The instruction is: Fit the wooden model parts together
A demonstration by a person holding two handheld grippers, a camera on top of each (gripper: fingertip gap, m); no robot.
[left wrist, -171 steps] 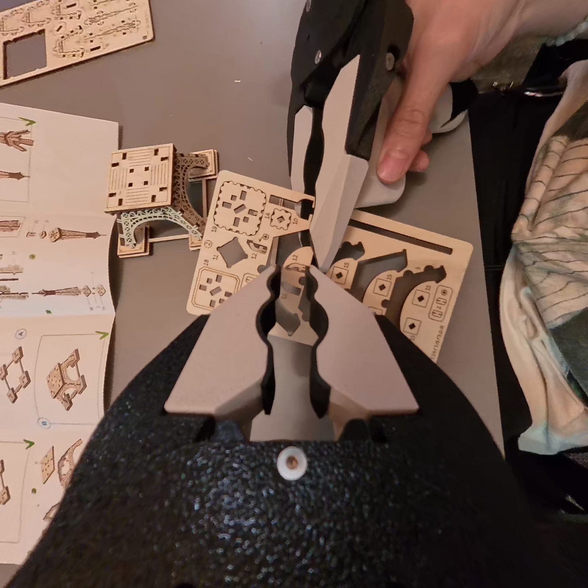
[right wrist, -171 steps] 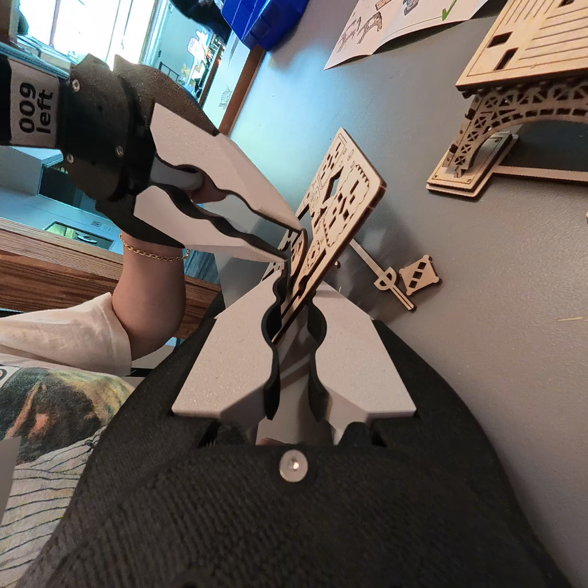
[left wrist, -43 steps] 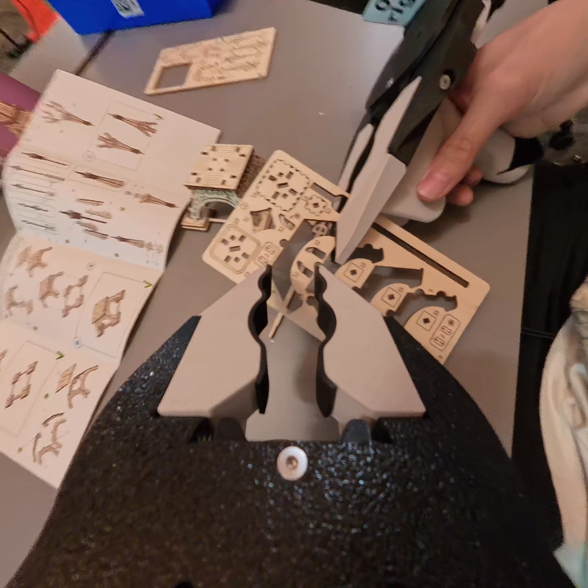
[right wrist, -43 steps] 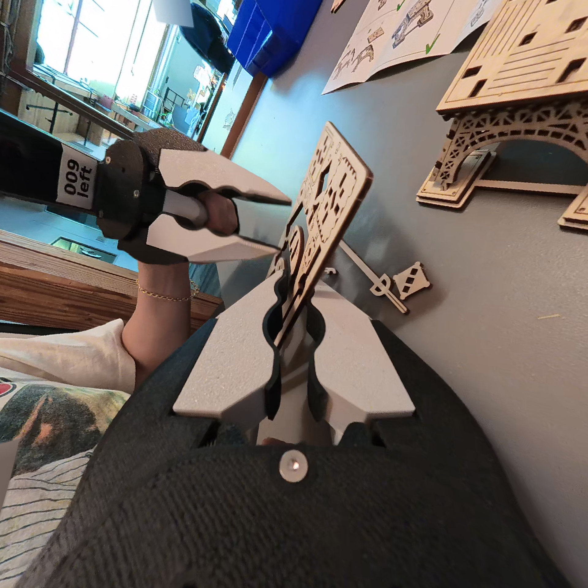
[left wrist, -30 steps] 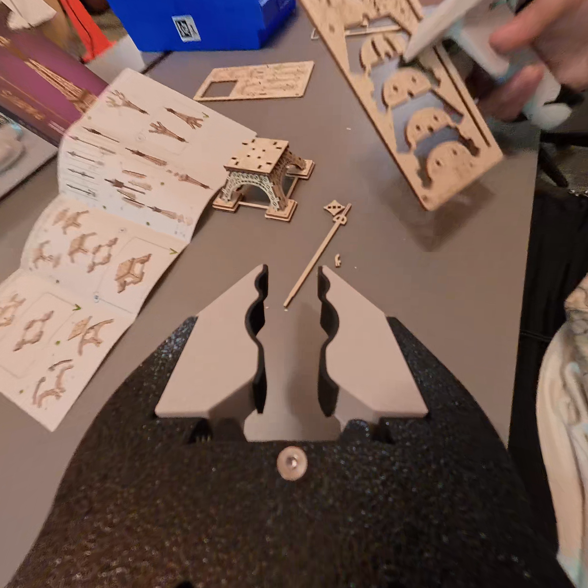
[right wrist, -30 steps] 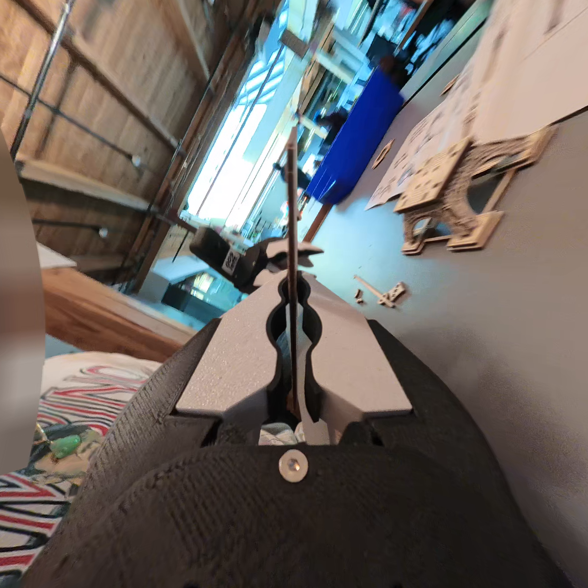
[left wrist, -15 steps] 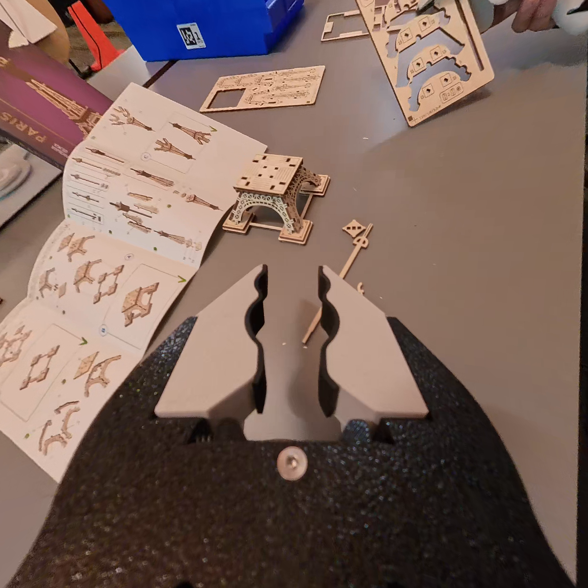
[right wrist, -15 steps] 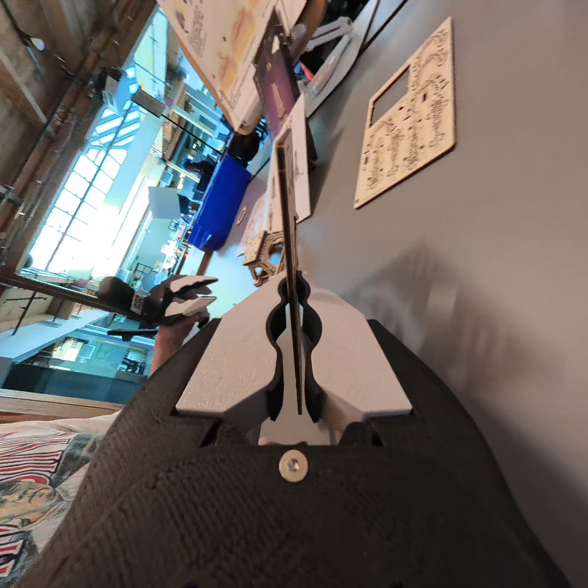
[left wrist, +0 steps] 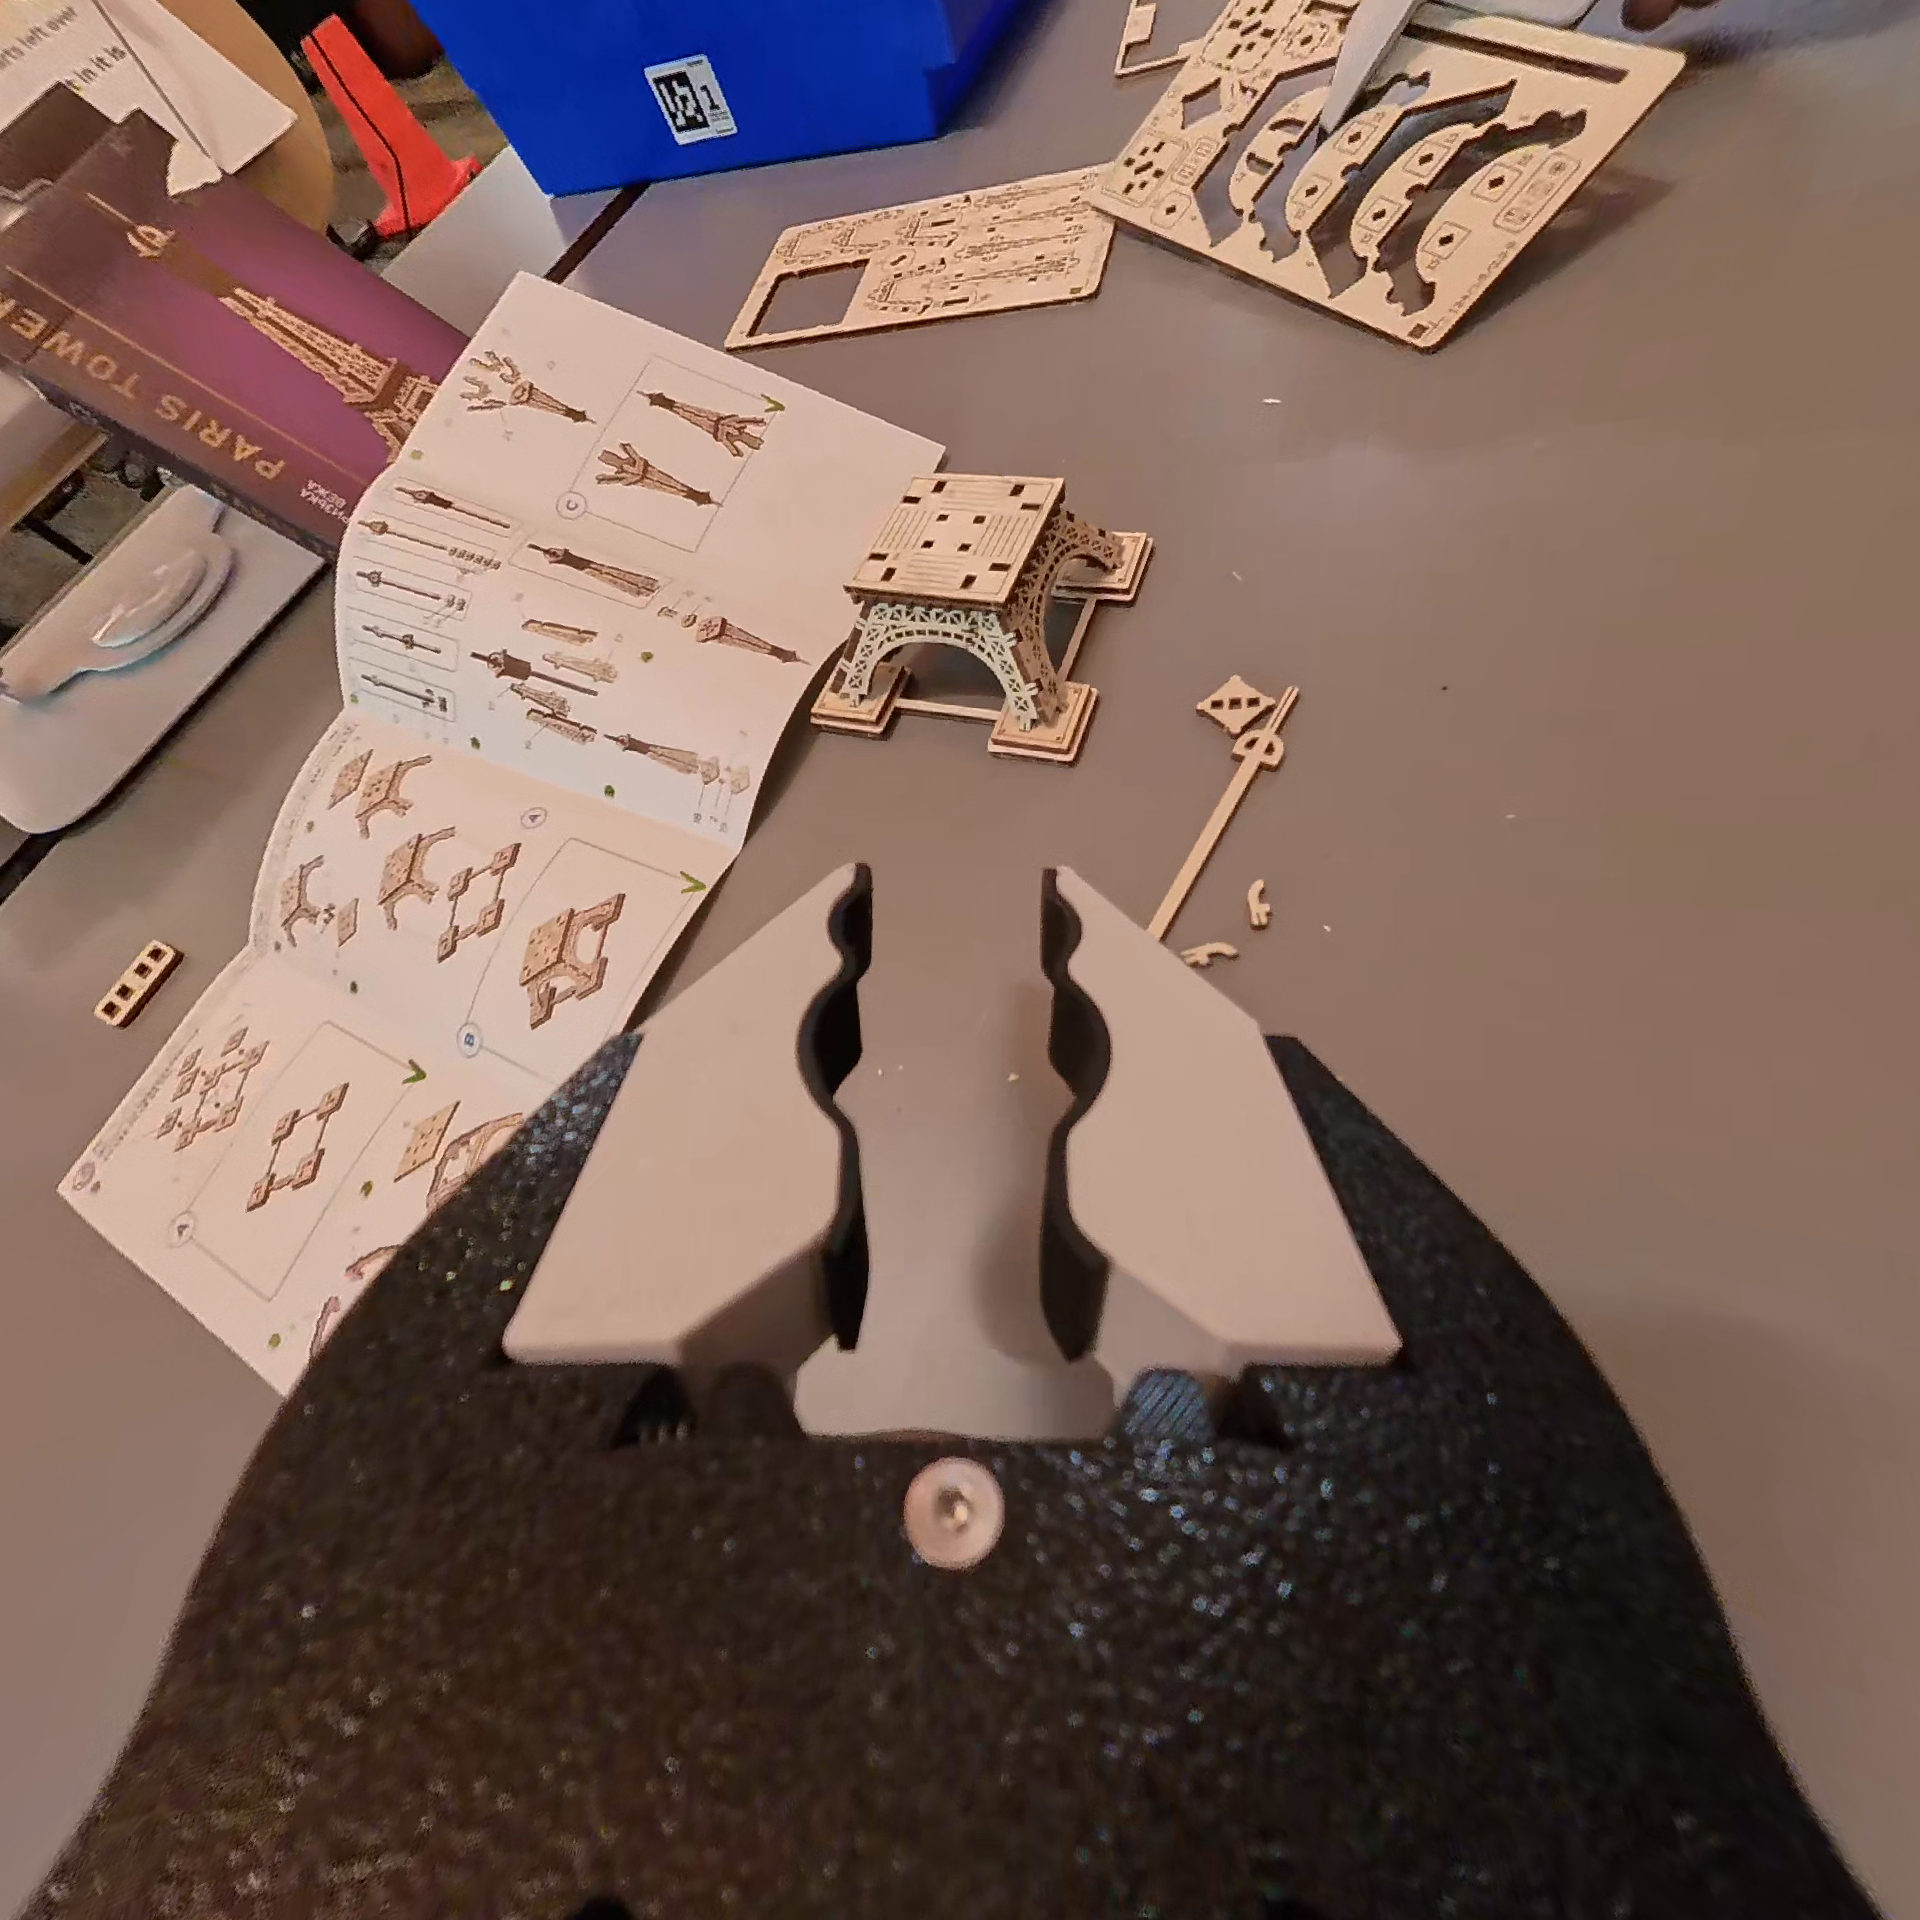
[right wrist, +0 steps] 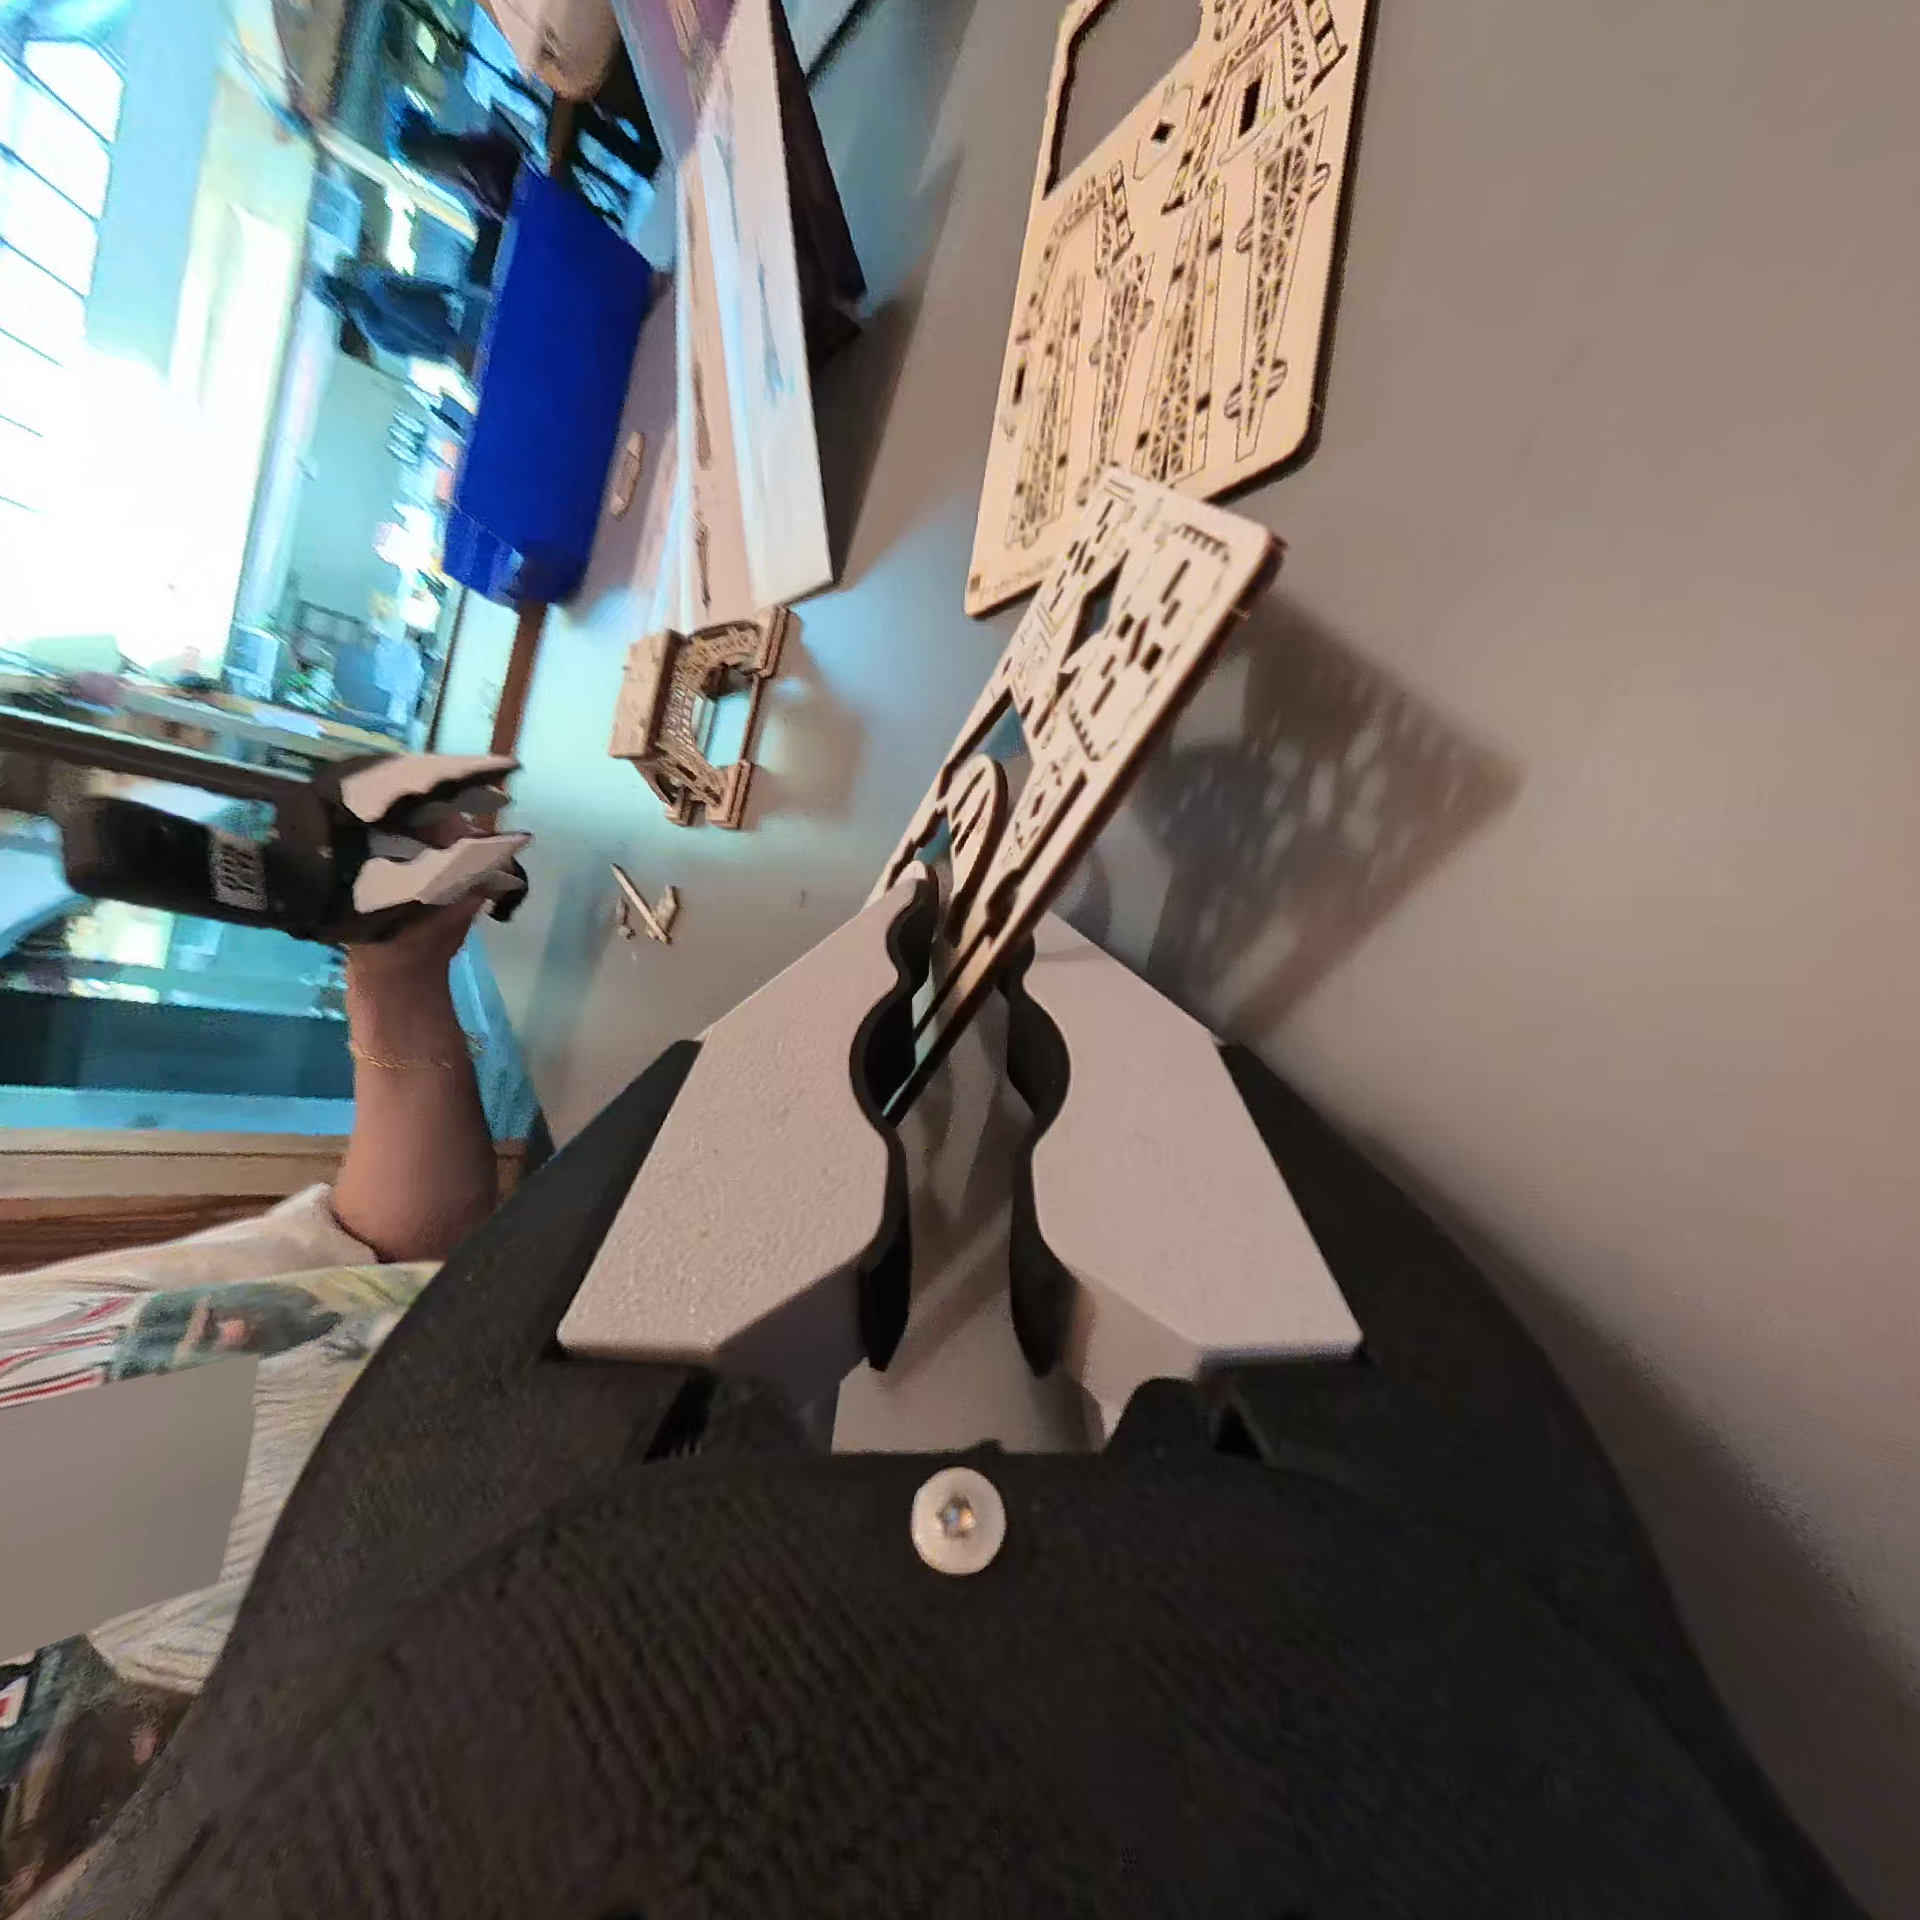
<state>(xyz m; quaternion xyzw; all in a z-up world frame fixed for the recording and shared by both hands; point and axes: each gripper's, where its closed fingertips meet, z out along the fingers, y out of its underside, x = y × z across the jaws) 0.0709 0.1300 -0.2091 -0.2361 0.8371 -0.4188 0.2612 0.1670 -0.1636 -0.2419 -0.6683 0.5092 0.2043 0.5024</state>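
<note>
My left gripper [left wrist: 956, 883] is open and empty above the grey table, and also shows in the right wrist view [right wrist: 504, 816]. Ahead of it stands the built wooden tower base [left wrist: 982, 603], with a loose stick part [left wrist: 1231, 790] to its right. My right gripper [right wrist: 977, 914] has its jaws partly apart. A wooden parts sheet [right wrist: 1122, 665] leans slanted between them, its far edge down on the table. In the left wrist view that sheet [left wrist: 1455, 208] lies at the back right under one of the right gripper's fingers [left wrist: 1369, 52].
A second parts sheet [left wrist: 925, 260] lies at the back beside the first one. An unfolded instruction leaflet [left wrist: 520, 727], a purple box [left wrist: 208, 353] and a blue bin [left wrist: 727, 73] are on the left. Small wooden offcuts [left wrist: 1257, 904] lie near the stick, and a small ladder-like piece [left wrist: 135, 982] lies at far left. Some 30 centimeters of space lies between my two pairs of fingers. The small ladder-like piece [left wrist: 135, 982] is closer to my left gripper, around 30 centimeters from its tips; the right tips are 50 centimeters off.
My right gripper carried the sheet to the back of the table, set its far edge down and loosened its jaws. My left gripper opened, let go of the sheet and drew back.
</note>
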